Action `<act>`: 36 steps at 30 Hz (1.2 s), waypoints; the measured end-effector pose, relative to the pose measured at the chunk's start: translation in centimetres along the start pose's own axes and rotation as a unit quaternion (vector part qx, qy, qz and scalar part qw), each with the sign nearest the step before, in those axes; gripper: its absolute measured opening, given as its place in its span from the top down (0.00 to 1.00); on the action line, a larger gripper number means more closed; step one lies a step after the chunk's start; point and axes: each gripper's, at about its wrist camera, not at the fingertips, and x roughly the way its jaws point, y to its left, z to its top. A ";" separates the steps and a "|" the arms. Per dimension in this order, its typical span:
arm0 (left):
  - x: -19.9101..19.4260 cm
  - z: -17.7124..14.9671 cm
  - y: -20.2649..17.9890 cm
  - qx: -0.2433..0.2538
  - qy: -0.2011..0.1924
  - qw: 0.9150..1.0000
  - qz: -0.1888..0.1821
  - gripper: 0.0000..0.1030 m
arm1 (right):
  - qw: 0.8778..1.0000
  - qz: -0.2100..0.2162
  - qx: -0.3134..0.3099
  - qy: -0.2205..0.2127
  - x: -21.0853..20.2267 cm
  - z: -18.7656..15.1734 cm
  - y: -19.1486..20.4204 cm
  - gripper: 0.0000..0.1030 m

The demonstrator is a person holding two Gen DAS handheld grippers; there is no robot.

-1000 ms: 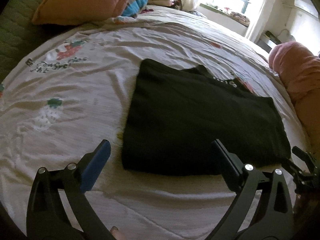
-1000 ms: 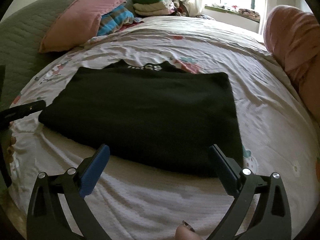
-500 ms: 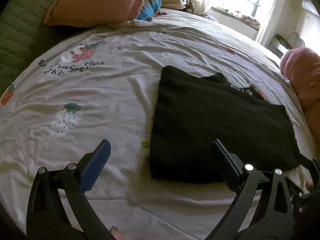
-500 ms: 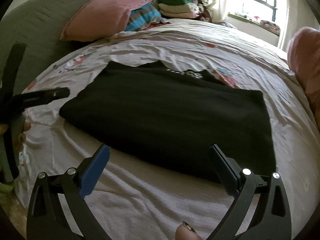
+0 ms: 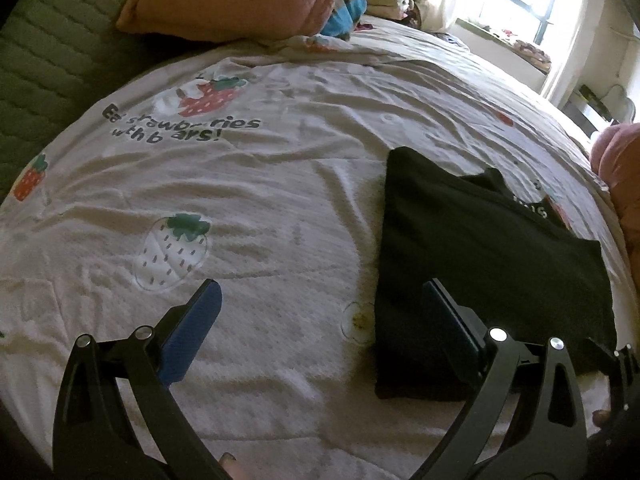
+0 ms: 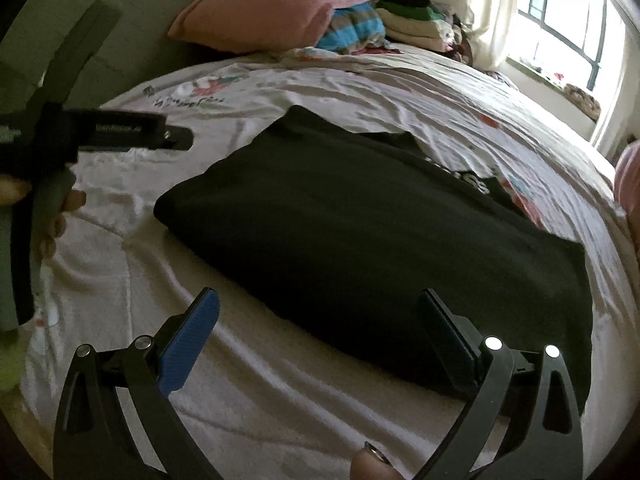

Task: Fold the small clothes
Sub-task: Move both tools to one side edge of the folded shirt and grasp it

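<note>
A black folded shirt [image 5: 480, 256] lies flat on the white strawberry-print bedsheet [image 5: 256, 200]; its collar with white lettering shows at its far edge. It also fills the middle of the right wrist view [image 6: 380, 232]. My left gripper [image 5: 320, 300] is open and empty, just left of the shirt's near left corner. My right gripper [image 6: 320, 308] is open and empty, above the sheet at the shirt's near edge. The left gripper's body, held in a hand, shows at the left of the right wrist view [image 6: 100, 136].
A pink pillow [image 5: 232, 0] and a striped blue cloth [image 5: 348, 8] lie at the head of the bed, against a green quilted headboard [image 5: 52, 48]. Stacked folded clothes [image 6: 416, 20] sit behind them. A pink cushion [image 5: 620, 184] lies at the right. A window [image 6: 572, 20] is at the back.
Both grippers have swung to the left, so the shirt now sits further right in both views. The left gripper has moved off the shirt toward the bare sheet. Both stay open.
</note>
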 end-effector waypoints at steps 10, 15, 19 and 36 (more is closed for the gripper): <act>1.1 0.7 0.1 0.009 0.002 1.000 0.019 0.09 | 0.997 -0.014 -0.070 0.003 2.6 1.1 3.6 0.04; 1.8 0.9 -0.1 0.015 0.007 1.000 0.026 0.09 | 0.994 -0.035 -0.107 0.006 3.8 1.2 5.1 0.04; 2.3 1.2 0.1 0.013 0.008 0.999 0.030 0.09 | 0.992 -0.049 -0.118 0.011 5.1 1.6 5.7 0.04; 4.4 2.6 1.8 -0.046 0.013 0.999 -0.001 0.09 | 0.987 -0.100 -0.123 -0.033 7.9 4.7 5.9 0.20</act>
